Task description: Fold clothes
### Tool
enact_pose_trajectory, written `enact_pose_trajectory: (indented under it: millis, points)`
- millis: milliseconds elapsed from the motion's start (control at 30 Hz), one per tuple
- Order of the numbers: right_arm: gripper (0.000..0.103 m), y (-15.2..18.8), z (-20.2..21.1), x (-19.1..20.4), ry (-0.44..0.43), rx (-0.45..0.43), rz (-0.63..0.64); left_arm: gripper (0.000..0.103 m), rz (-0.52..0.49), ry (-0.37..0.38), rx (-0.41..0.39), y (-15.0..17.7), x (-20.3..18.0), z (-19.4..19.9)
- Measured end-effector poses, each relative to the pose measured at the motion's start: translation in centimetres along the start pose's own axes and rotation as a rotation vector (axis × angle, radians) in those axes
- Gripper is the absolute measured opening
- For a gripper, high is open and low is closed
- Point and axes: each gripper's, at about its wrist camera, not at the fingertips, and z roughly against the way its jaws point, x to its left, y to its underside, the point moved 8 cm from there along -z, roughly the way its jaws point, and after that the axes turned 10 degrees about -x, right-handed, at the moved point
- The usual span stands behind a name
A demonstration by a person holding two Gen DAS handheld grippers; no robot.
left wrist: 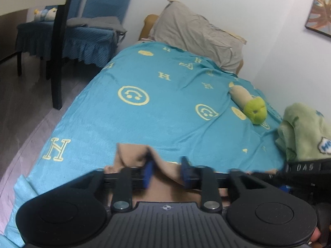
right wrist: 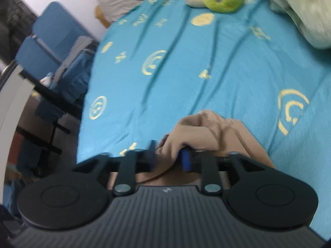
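Tan garment (left wrist: 132, 155) lies bunched on turquoise blanket (left wrist: 144, 113). Left gripper (left wrist: 167, 169): fingers apart, a cloth fold between them, not pinched. Right gripper (right wrist: 169, 155): fingers apart, cloth bunched between & just ahead.

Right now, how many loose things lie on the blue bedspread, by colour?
Tan: 1, the tan garment at the near edge.
Grey: 1, the pillow at the head.
Green: 2, the plush toy and the green blanket.
Total: 4.
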Motion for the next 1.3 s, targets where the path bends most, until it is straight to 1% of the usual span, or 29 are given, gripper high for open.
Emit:
enact_pose_trajectory:
  millis: [33,67,100,200,267,333,367,400,467,567,633,700,767,833,900,1000,1100,1167,1267,1300]
  points:
    - [0.08,-0.1,0.4,0.5,-0.021,-0.017,0.016,0.049,-0.01,0.005,-0.006,-0.1,-0.2,0.2]
    - [0.093,-0.2,0.7,0.9,-0.036,-0.037,0.033,0.058,-0.02,0.009,-0.011,-0.2,-0.5,0.5]
    - [0.091,-0.4,1.0,1.3,-0.046,-0.055,0.054,0.066,-0.036,0.01,-0.015,-0.3,-0.7,0.7]
    - [0.091,-0.6,1.4,2.2,-0.06,-0.097,0.139,0.077,-0.096,0.005,-0.021,-0.1,-1.3,1.0]
    - [0.091,-0.6,1.3,2.1,-0.051,-0.128,0.172,0.079,-0.138,-0.005,-0.015,0.4,-1.6,0.9]
    - [0.088,-0.6,0.4,1.4,-0.02,-0.128,0.196,0.079,-0.183,-0.026,-0.003,1.1,-1.8,0.4]
    - [0.07,-0.5,-0.3,1.1,-0.002,-0.118,0.215,0.08,-0.204,-0.035,0.0,1.3,-1.8,0.2]
    - [0.063,-0.4,-0.9,0.8,0.018,-0.11,0.233,0.08,-0.225,-0.044,0.004,1.6,-1.9,0.0]
    - [0.063,-0.1,-1.9,0.1,0.043,-0.101,0.239,0.081,-0.257,-0.05,0.002,1.8,-2.2,0.0]
    - [0.064,0.0,-1.4,0.3,0.042,-0.11,0.246,0.081,-0.285,-0.061,-0.001,1.8,-2.7,0.5]
    - [0.064,0.1,0.0,0.8,0.032,-0.132,0.259,0.081,-0.283,-0.081,0.004,1.7,-2.7,1.3]
    - [0.064,0.4,1.6,1.0,0.019,-0.14,0.253,0.083,-0.286,-0.086,-0.015,1.5,-3.0,3.0]
    - [0.064,1.2,3.0,0.9,0.033,-0.123,0.248,0.086,-0.292,-0.086,-0.031,1.6,-3.3,4.8]
    - [0.064,2.0,4.1,0.7,0.048,-0.1,0.258,0.086,-0.296,-0.092,-0.031,2.0,-3.6,6.4]
    - [0.064,2.7,5.1,0.5,0.072,-0.089,0.287,0.086,-0.282,-0.092,-0.014,2.8,-3.5,7.4]
    - [0.063,3.8,5.8,0.1,0.088,-0.066,0.306,0.086,-0.293,-0.104,0.05,4.6,-3.2,7.6]
    - [0.063,5.2,4.6,-0.6,0.104,-0.001,0.302,0.088,-0.304,-0.119,0.117,6.2,-2.7,6.6]
    - [0.064,5.8,3.8,-1.1,0.111,0.03,0.28,0.088,-0.278,-0.117,0.136,6.6,-2.2,6.5]
    - [0.064,5.8,3.8,-1.4,0.103,0.031,0.242,0.088,-0.205,-0.118,0.133,6.0,-1.5,7.5]
    - [0.064,5.8,3.8,-1.4,0.1,0.031,0.235,0.088,-0.171,-0.133,0.142,5.8,-1.2,8.1]
